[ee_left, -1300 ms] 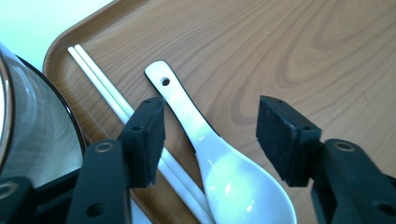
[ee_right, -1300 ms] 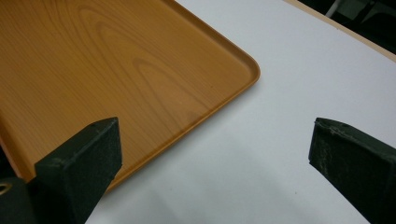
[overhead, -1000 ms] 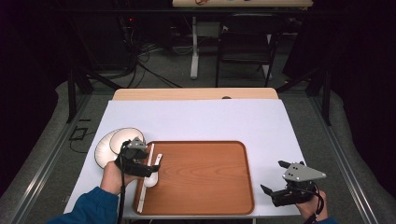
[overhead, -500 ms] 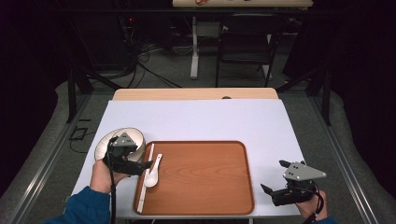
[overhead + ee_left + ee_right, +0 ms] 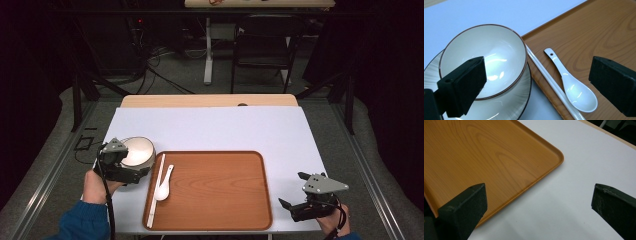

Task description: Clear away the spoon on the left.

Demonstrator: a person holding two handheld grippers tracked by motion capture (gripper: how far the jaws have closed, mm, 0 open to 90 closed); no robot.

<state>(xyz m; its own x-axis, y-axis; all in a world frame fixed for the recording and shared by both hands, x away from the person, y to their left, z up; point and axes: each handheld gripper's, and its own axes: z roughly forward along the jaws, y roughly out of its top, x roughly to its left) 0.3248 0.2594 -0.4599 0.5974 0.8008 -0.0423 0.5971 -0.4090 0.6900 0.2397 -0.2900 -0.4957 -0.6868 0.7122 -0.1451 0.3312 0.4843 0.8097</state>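
Lower edge of the high view: two forearms in blue sleeves enter, each hand carrying a gripper. The table (image 5: 210, 127) has a pale lilac-white top with a strip of light wood along its far side. A wooden tray (image 5: 215, 187) sits at lower centre.

Left gripper (image 5: 142, 172), lower left of the high view: its jaws have just been opening and now stand wide apart, nothing between them. In the left gripper view the black jaws frame a white bowl (image 5: 484, 60) with a thin brown rim, resting on a white plate (image 5: 522, 98) with a dark edge, both on the table just beside the tray's left side. Inside the tray, along that side, lie a pair of white chopsticks (image 5: 549, 82) and beside them a white ceramic spoon (image 5: 574, 87), bowl end toward the camera.

Right gripper (image 5: 292, 192), lower right of the high view: jaws spread, empty, over bare table near the tray's corner (image 5: 557, 155).

Beyond the table: grey floor, trailing cables, a white desk leg, a dark chair, black surroundings. No legible writing or labels.
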